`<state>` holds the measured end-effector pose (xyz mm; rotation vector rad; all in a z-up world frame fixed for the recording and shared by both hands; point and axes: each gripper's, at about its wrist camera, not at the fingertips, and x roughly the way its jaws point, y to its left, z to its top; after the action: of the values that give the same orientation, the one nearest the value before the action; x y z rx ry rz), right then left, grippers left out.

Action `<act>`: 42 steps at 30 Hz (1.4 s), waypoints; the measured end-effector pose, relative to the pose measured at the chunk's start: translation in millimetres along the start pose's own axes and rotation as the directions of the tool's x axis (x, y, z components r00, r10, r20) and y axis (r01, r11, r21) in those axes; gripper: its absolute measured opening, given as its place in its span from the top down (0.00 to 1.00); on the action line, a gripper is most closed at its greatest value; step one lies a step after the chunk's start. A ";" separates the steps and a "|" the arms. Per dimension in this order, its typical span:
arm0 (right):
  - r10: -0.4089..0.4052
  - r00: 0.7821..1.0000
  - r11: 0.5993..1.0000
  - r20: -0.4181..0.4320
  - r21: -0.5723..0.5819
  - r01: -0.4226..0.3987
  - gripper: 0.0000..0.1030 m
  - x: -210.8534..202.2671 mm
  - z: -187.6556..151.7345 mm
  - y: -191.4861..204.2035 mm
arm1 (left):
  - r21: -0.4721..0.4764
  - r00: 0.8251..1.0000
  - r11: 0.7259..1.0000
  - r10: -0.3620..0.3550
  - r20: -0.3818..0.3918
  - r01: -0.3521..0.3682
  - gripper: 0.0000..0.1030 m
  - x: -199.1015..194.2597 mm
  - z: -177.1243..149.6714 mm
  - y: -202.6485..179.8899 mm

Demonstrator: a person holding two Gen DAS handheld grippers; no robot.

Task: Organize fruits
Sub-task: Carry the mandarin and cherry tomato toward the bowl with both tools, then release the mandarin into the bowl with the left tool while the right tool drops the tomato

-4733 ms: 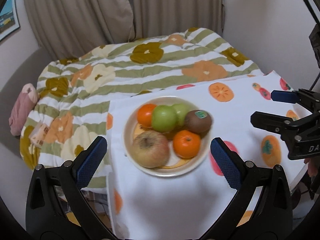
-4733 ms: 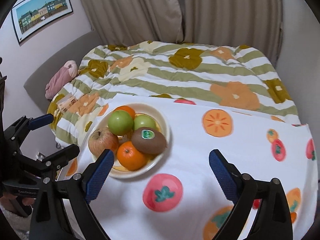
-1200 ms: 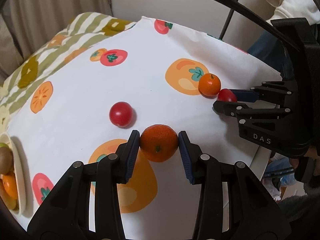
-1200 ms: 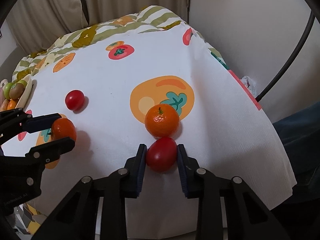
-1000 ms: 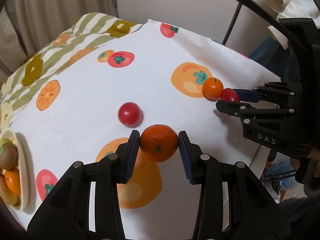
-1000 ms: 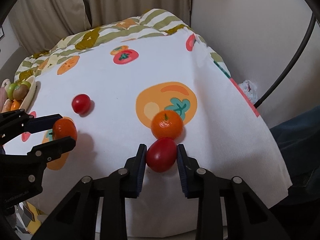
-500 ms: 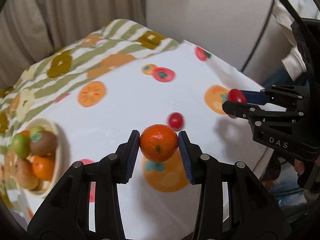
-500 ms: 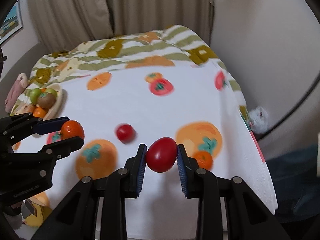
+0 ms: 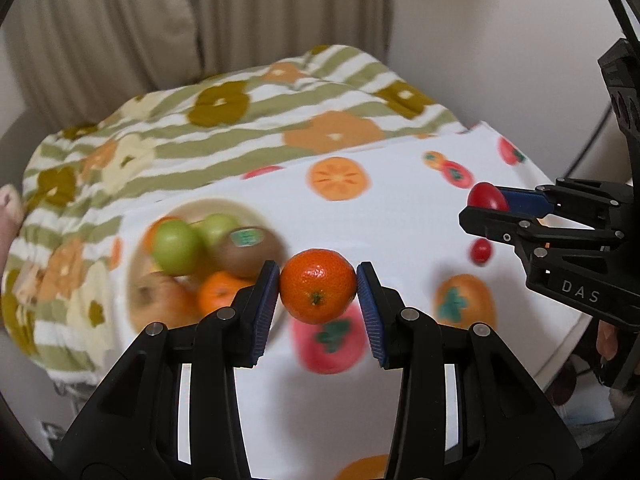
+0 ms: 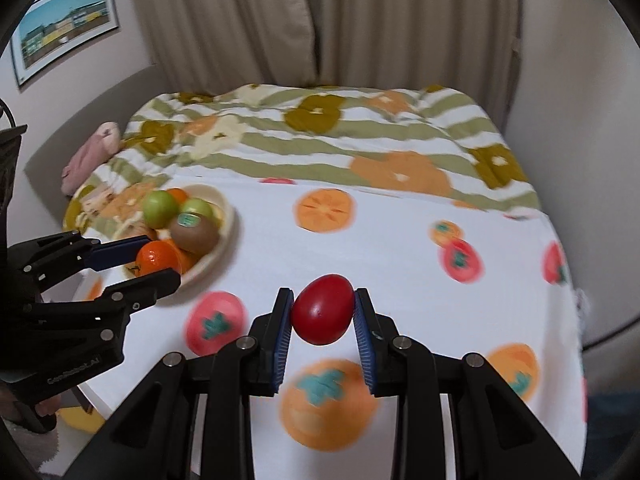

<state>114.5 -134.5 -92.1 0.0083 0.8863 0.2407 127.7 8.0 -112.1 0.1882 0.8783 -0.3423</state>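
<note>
**Inspector:** What is the left gripper (image 9: 318, 298) doing?

**Onlooker:** It is pinching a mandarin (image 9: 318, 291) between its blue pads (image 9: 267, 300). The fruit is hanging clear of the tablecloth (image 9: 400, 236), with its stem end facing the camera. From the right wrist view, the same mandarin (image 10: 154, 258) is sitting in front of the bowl's near rim.

**Inspector:** And the right gripper (image 10: 323, 316)?

**Onlooker:** It is clamping a red tomato (image 10: 323, 309), pads pressing on both sides. That tomato is also riding above the cloth, over a printed orange fruit. In the left wrist view it is showing as a red tip (image 9: 485, 197) at the end of the black fingers.

**Inspector:** Where is the bowl?

**Onlooker:** The cream bowl (image 10: 226, 236) is standing near the left edge of the table, beside the striped floral quilt (image 10: 360, 140). It is holding two green apples, a kiwi (image 10: 195, 232) with a sticker, a reddish apple and orange fruit; the heap is blurring in the left view.

**Inspector:** Anything lying loose?

**Onlooker:** One small cherry tomato (image 9: 480, 251) is resting on the cloth, just below the right gripper's fingers as the left camera is seeing it. Beige curtains (image 10: 320, 20) are hanging behind the bed.
</note>
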 end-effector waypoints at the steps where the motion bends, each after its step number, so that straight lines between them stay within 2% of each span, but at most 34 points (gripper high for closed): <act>1: 0.014 1.000 1.000 -0.001 -0.006 -0.014 0.73 5.1 5.0 8.2 | -0.012 1.000 1.000 0.012 0.000 -0.012 0.57 -0.5 -0.2 13.3; 8: 0.075 0.997 0.996 -0.013 -0.040 -0.075 0.73 44.9 42.2 57.2 | -0.056 0.998 0.996 0.069 -0.008 -0.069 0.57 8.6 3.6 90.4; 16: 0.087 0.996 0.996 -0.019 -0.036 -0.087 0.73 88.5 81.5 91.4 | -0.098 0.997 0.993 0.068 -0.046 -0.072 0.57 41.7 4.8 163.7; 22: 0.083 0.996 0.996 -0.039 -0.021 -0.084 0.73 118.7 96.9 114.0 | -0.084 0.996 0.995 0.045 -0.080 -0.052 0.57 69.3 2.5 191.7; 31: 0.082 0.994 0.997 -0.066 0.009 -0.082 0.73 141.9 98.8 127.6 | -0.041 0.994 0.999 0.017 -0.111 -0.022 0.57 92.0 -1.1 201.0; 33: 0.080 0.995 0.997 -0.067 0.012 -0.080 0.73 143.8 99.1 128.7 | -0.038 0.994 0.999 0.007 -0.109 -0.012 0.50 92.7 -2.4 202.6; 35: 0.082 0.994 0.997 -0.066 0.011 -0.081 0.73 144.3 100.0 128.0 | -0.040 0.995 0.999 0.010 -0.102 -0.015 0.09 90.5 -3.0 205.4; 36: 0.081 0.994 0.997 -0.066 0.011 -0.081 0.73 144.3 100.0 128.0 | -0.045 0.996 0.999 0.008 -0.086 -0.012 0.03 87.5 -2.8 207.2; 38: 0.081 0.995 0.997 -0.065 0.010 -0.080 0.73 145.5 100.7 128.6 | -0.055 0.999 0.998 -0.006 -0.052 0.003 0.01 79.9 -0.5 210.7; 42: 0.095 0.993 0.995 -0.066 0.013 -0.094 0.73 147.1 104.7 129.4 | -0.058 0.999 0.998 0.007 -0.051 -0.010 0.01 74.1 3.8 215.7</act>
<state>257.7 32.1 -124.6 0.0515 0.9544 0.3266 253.6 191.3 -162.8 0.1469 0.9366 -0.3045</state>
